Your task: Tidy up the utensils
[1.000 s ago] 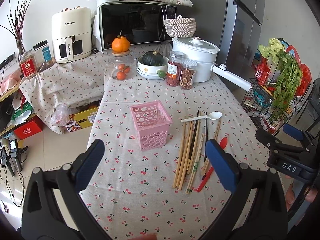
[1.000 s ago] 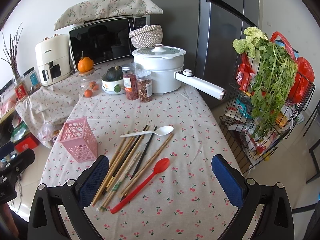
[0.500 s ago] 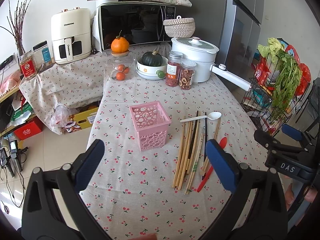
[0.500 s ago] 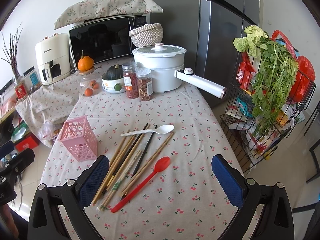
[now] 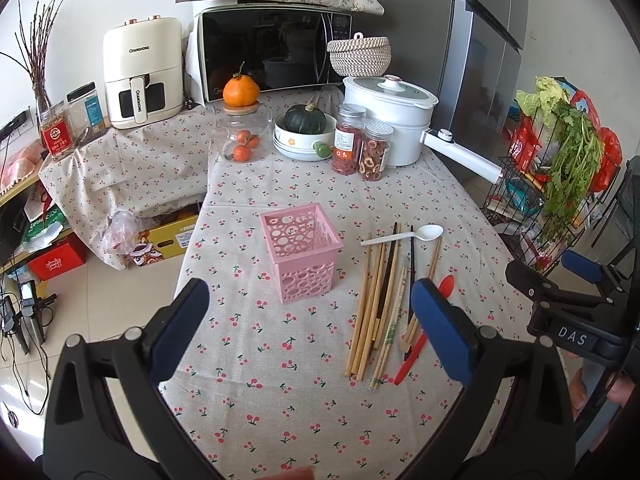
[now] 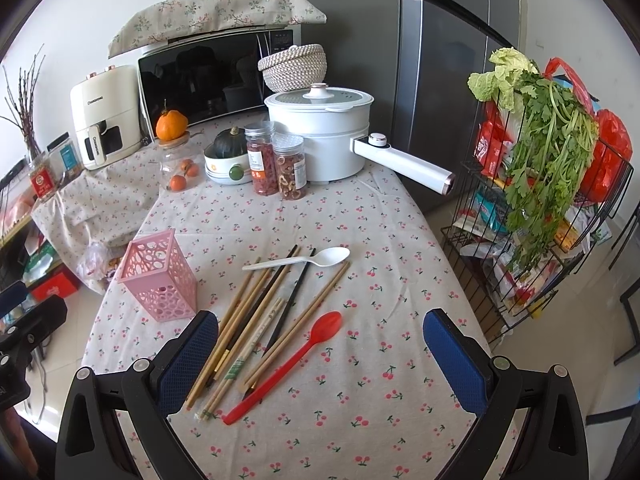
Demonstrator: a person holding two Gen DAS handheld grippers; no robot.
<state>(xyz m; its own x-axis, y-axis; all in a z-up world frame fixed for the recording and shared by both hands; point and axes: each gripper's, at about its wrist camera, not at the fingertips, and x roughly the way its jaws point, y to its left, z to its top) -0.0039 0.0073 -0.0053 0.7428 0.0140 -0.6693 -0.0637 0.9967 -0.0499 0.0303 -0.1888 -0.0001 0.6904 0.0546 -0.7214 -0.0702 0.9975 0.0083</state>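
both sets of fingers gape empty; nothing sorted yet. next: right gripper (image 6: 320,354) takes red spoon (image 6: 288,364) to pink basket (image 6: 158,280).

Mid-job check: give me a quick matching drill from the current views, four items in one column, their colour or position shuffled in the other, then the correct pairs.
Things:
1. utensil holder
2. long-handled spoon nearest the right gripper
3. spoon lying across the far chopstick tips
4. left gripper

Matches:
A. white
B. open, holding nothing
C. pink, upright, empty
D. red

Pairs: 1-C, 2-D, 3-A, 4-B
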